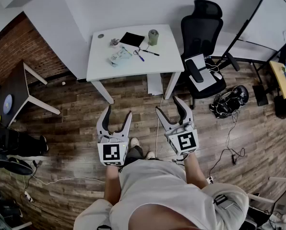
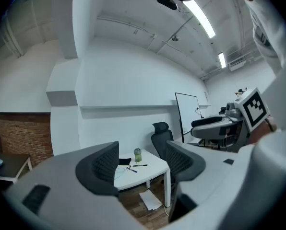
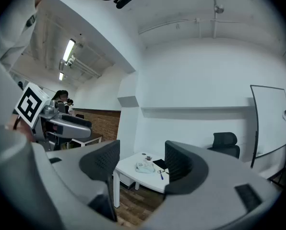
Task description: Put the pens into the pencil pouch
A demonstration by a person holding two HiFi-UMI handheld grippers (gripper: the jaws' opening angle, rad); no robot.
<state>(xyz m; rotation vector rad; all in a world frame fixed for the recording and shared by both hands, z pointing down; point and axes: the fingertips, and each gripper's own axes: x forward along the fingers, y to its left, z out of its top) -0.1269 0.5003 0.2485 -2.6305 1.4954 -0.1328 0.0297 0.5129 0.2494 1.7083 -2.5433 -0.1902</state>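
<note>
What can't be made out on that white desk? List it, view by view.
1. Pens: head view, too small to count or to tell whether they are capped.
2. Pouch: head view, too small to show whether it is zipped.
3. Clear item beside the pens: too small to name in any view.
4. Cup: right gripper view, hidden behind a pad of the right hand-held gripper.

Open floor [image 1: 80,104] leads to the table [image 1: 104,61]; office chair [image 1: 200,28] apparently crowds its right edge
</note>
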